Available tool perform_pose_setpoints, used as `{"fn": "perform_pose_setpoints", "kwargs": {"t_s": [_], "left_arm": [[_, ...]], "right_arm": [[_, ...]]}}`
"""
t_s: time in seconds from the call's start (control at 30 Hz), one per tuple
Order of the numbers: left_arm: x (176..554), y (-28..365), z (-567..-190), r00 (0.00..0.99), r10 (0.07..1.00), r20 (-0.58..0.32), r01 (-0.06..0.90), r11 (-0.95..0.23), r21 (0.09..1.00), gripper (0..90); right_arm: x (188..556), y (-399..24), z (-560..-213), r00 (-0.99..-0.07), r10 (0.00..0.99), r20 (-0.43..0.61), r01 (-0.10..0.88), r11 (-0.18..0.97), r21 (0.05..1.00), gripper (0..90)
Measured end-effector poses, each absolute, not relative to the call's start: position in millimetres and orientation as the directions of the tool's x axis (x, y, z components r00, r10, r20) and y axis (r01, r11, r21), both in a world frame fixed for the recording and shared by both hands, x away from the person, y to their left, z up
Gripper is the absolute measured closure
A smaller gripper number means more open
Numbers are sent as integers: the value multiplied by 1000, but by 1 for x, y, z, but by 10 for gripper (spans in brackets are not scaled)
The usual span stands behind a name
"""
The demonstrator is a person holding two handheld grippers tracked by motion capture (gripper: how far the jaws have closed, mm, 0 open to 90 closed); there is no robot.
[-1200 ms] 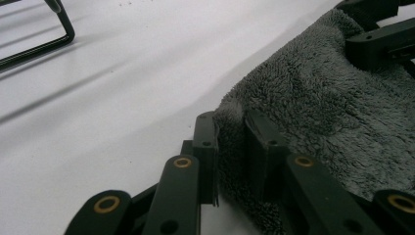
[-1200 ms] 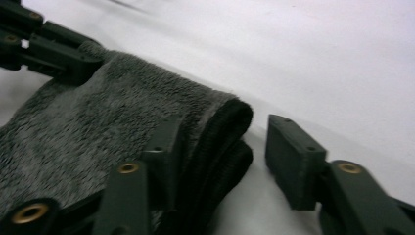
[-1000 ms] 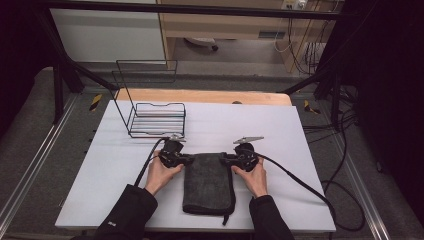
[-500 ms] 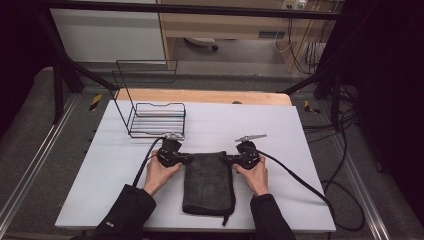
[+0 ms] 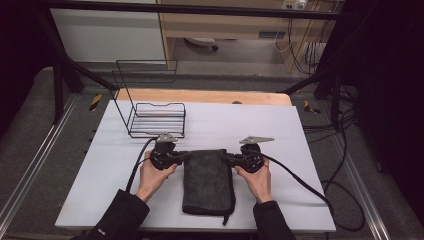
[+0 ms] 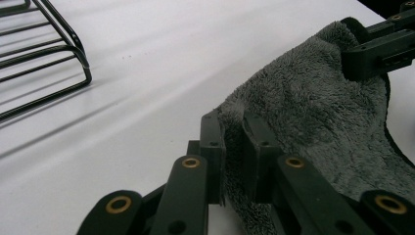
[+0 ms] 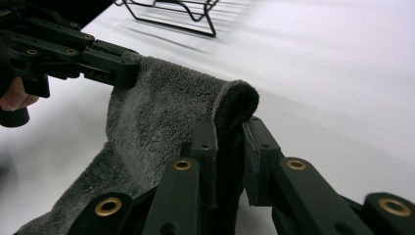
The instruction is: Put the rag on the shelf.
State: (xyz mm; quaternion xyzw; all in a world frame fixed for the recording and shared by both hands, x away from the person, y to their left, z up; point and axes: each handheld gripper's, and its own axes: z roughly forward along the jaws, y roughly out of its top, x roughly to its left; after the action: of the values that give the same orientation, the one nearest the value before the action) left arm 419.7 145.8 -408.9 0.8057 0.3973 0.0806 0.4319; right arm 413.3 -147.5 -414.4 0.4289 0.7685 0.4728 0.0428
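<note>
A dark grey folded towel [image 5: 207,182] lies on the white table [image 5: 300,130], long side toward the person. My left gripper [image 5: 184,157] is shut on the towel's far left corner; in the left gripper view the plush cloth [image 6: 303,107] is pinched between the two black jaws [image 6: 234,152]. My right gripper [image 5: 226,158] is shut on the far right corner, where the hemmed edge [image 7: 235,100] bulges up between the jaws [image 7: 230,156]. The far edge is lifted a little off the table between the two grippers. The other gripper [image 7: 63,51] shows at the upper left of the right gripper view.
A black wire rack [image 5: 152,112] stands at the far left of the table, just beyond my left gripper, with its wires [image 6: 44,58] near in the left gripper view. Cables trail from both grippers [image 5: 300,182]. A wooden strip [image 5: 200,96] borders the far edge.
Both grippers have stayed at the towel's far corners and shifted only slightly. The towel's far edge is drawn a little tauter between them.
</note>
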Motion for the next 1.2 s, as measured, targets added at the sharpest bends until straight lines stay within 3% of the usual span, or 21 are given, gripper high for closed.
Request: {"fn": "perform_pose_setpoints", "kwargs": {"t_s": [1.2], "left_arm": [[379,159,-356,698,708,-108,375,-233,897,801]], "right_arm": [[377,-144,-365,-712,673,199,384,136,913,782]]}}
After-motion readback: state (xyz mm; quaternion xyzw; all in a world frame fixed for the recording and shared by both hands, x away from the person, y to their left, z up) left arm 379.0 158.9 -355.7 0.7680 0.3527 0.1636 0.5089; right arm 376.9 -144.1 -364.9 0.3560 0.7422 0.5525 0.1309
